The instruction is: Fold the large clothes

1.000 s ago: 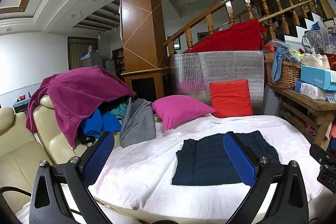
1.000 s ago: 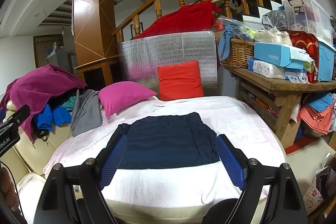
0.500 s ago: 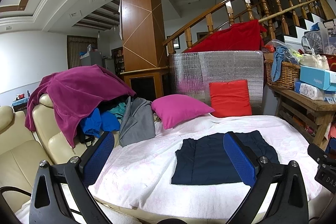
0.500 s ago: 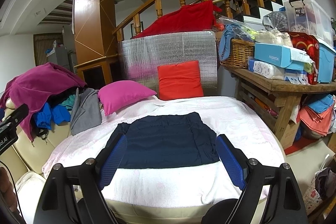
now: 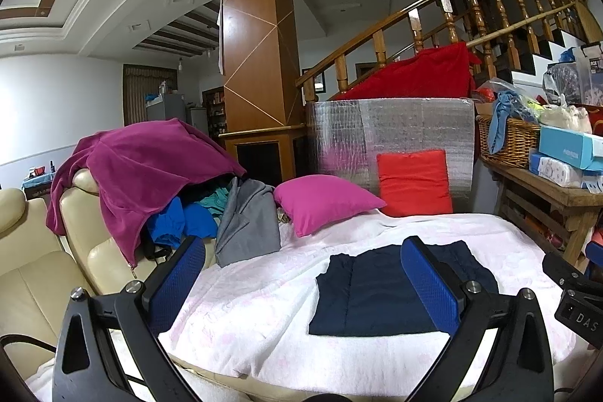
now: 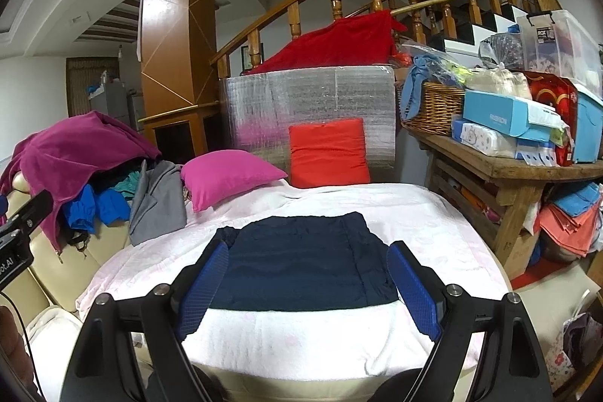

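I see the navy garment (image 6: 305, 262) folded flat near the blanket's (image 6: 433, 213) front edge. My left gripper (image 5: 301, 285) gapes wide, empty; my right gripper (image 6: 307, 292) likewise.

The left hand-held gripper (image 5: 301, 283) hung above the near edge of the pink-white blanket (image 5: 245, 323), its blue pads spread wide and holding nothing. A folded navy garment (image 5: 373, 296) lay flat on the blanket, partly behind the right pad (image 5: 429, 283). A magenta pillow (image 5: 324, 200) sat beyond it.
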